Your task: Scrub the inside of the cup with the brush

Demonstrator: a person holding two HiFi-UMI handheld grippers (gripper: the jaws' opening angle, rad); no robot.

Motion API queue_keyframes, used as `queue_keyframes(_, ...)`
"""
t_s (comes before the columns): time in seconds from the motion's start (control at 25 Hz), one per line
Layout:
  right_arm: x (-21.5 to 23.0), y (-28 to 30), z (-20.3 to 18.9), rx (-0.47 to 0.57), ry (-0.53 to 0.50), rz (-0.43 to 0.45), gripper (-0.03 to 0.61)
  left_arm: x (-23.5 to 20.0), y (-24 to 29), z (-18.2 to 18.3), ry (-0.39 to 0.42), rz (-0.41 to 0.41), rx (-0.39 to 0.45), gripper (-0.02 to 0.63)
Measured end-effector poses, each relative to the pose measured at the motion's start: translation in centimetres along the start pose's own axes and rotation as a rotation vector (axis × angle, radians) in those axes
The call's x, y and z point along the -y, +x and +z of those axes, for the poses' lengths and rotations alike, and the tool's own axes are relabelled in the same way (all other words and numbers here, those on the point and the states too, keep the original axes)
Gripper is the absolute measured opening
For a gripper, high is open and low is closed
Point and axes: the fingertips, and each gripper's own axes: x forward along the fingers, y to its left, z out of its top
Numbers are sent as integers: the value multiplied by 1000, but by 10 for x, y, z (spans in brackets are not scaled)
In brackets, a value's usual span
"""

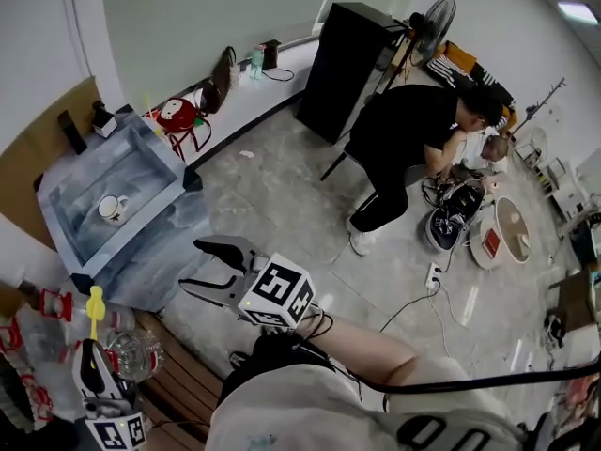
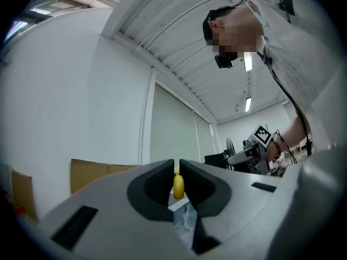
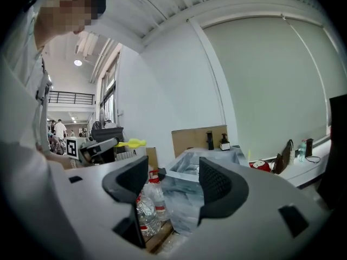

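Note:
A white cup (image 1: pixel 113 208) stands inside the grey sink (image 1: pixel 66 188) at the left of the head view. My left gripper (image 1: pixel 92 344) is low at the bottom left, well short of the sink, shut on a yellow brush (image 1: pixel 95 304) that points up out of its jaws. The left gripper view shows the yellow brush handle (image 2: pixel 178 184) pinched between the closed jaws of the left gripper (image 2: pixel 177 169). My right gripper (image 1: pixel 192 266) hovers open and holds nothing, off the sink's near right corner. In the right gripper view the sink (image 3: pixel 201 160) lies beyond the open right gripper (image 3: pixel 173 177).
Several plastic water bottles (image 1: pixel 131 350) stand on a wooden pallet below the sink. A person in black (image 1: pixel 413 134) crouches on the floor to the right, among cables and a power strip (image 1: pixel 434 276). A black cabinet (image 1: pixel 343 54) and a fan (image 1: pixel 432 17) stand behind.

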Motion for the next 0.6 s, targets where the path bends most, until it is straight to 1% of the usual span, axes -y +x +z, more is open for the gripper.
queue_keyframes(0.08,-2,3,0,-8,-10,-3,290,-3,3,-4,-8,-8,-7,35)
queue_keyframes(0.24,9,10,8,-1,-17,-9,290,-8,15,-7,-19,-12,-5,34)
queue_keyframes(0.44,14,31,14,12,-18,39,290,-17,15,-2,20,20,-18,35)
queue_keyframes(0.6,29,40,18,7,-34,55,290,-22,30,-4,24,33,-12,35)
